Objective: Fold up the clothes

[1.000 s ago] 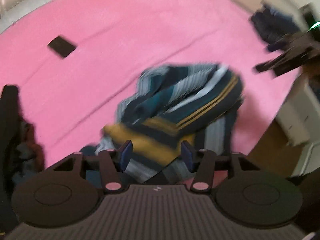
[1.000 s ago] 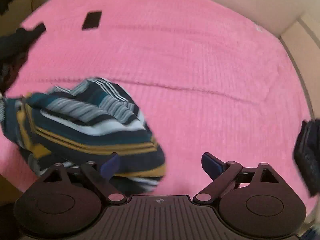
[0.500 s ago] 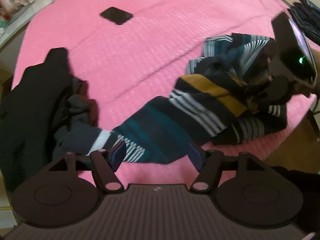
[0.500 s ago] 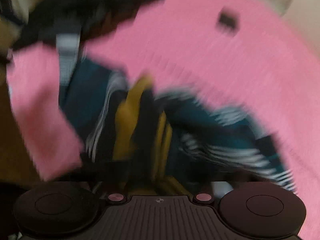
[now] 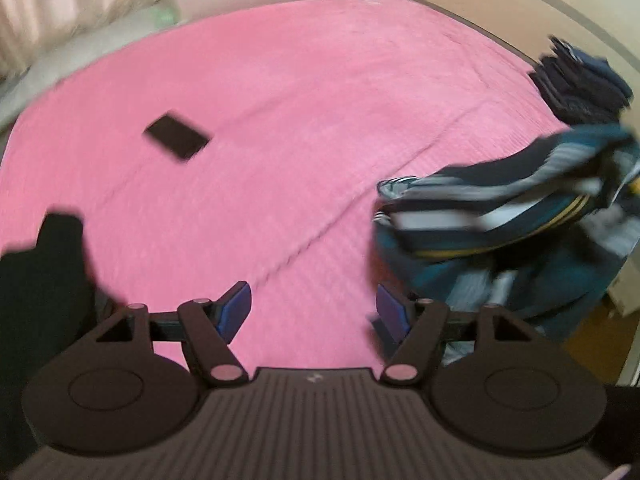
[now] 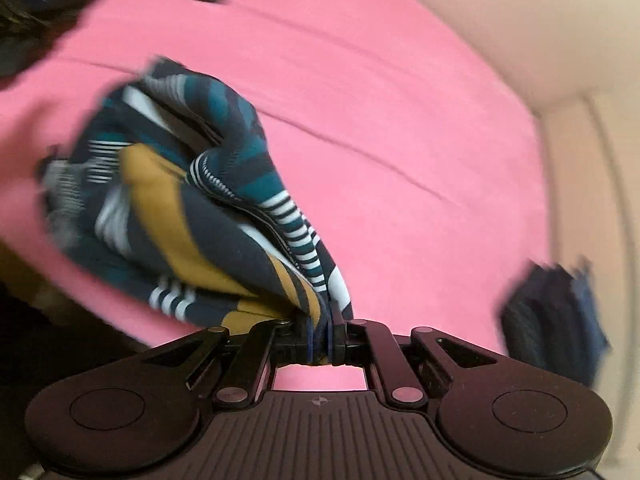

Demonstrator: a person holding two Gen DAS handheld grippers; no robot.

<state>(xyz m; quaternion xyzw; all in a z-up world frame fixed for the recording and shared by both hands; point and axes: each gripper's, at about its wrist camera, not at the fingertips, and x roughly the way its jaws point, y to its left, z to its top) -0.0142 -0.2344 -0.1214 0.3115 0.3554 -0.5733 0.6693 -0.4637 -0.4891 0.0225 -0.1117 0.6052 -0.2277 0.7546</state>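
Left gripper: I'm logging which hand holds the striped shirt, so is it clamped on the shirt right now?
No, the left gripper is open over bare pink bedspread, with the striped shirt off to its right.

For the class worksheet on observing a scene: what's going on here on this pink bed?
A person is folding clothes with two handheld grippers. The right gripper is shut on a bunched striped shirt, lifting it above the pink bedspread. The left gripper is open and holds nothing. A dark phone lies on the bed, a navy clothes pile sits at its far edge, and a black garment lies at the left.
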